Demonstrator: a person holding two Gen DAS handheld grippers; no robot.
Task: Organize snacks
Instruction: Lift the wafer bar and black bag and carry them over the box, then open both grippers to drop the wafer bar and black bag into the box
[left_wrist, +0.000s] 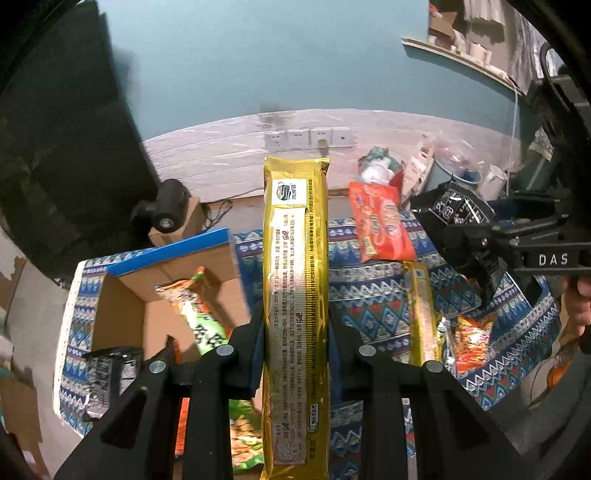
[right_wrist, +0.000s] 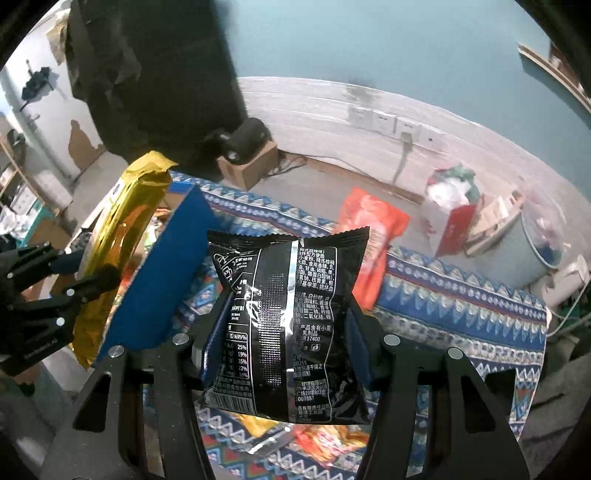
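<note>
Left wrist view: left tool clamps the gold packet upright between its fingers; right tool grips the black packet.

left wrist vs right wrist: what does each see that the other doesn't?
Left wrist only: the cardboard box's inside, holding a green-and-orange snack pack, and a second gold pack on the patterned cloth.
Right wrist only: the black noodle packet's printed back.
Both: the long gold packet in the left gripper, the black packet in the right gripper, and the orange bag.
</note>
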